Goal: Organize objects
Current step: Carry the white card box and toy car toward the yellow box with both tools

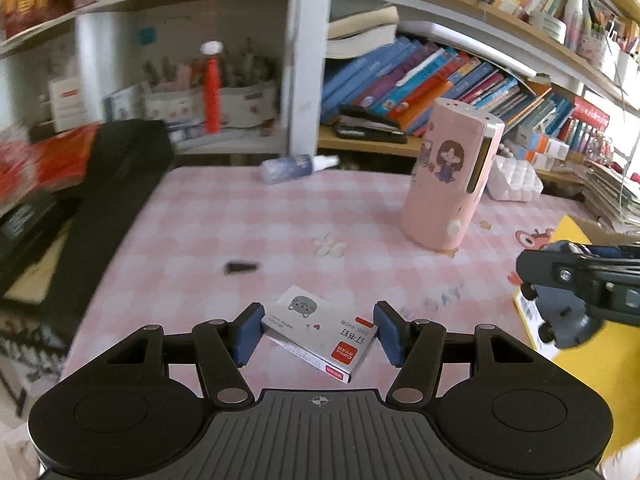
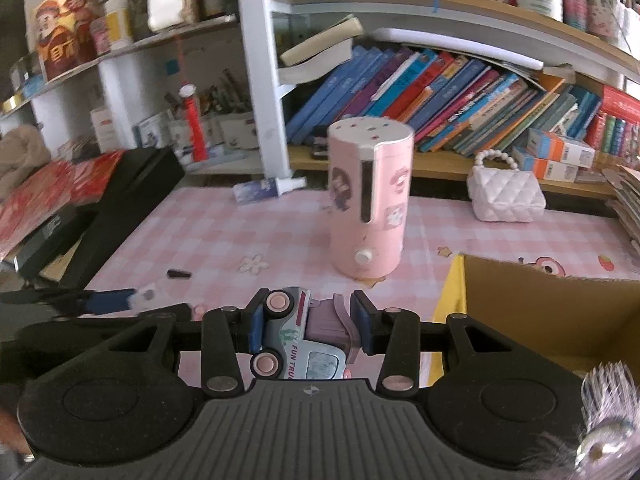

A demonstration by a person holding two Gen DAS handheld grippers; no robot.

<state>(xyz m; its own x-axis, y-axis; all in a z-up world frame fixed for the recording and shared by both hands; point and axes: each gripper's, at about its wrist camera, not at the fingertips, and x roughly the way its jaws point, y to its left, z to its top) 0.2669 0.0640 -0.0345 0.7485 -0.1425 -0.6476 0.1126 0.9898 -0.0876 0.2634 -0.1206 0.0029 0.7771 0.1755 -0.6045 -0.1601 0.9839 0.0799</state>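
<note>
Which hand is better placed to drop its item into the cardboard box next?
Probably the right. The right gripper already clamps the toy truck, with the cardboard box just beside it. The left gripper holds the staples box, farther away.

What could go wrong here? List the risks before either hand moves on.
1. The staple box sits skewed between the left gripper's jaws, held by its corners; it may twist loose.
2. The toy truck in the right gripper is clamped on its wheels and back, so it may roll or slip out.
3. The tall pink canister stands near the cardboard box; a swing could topple it.
</note>
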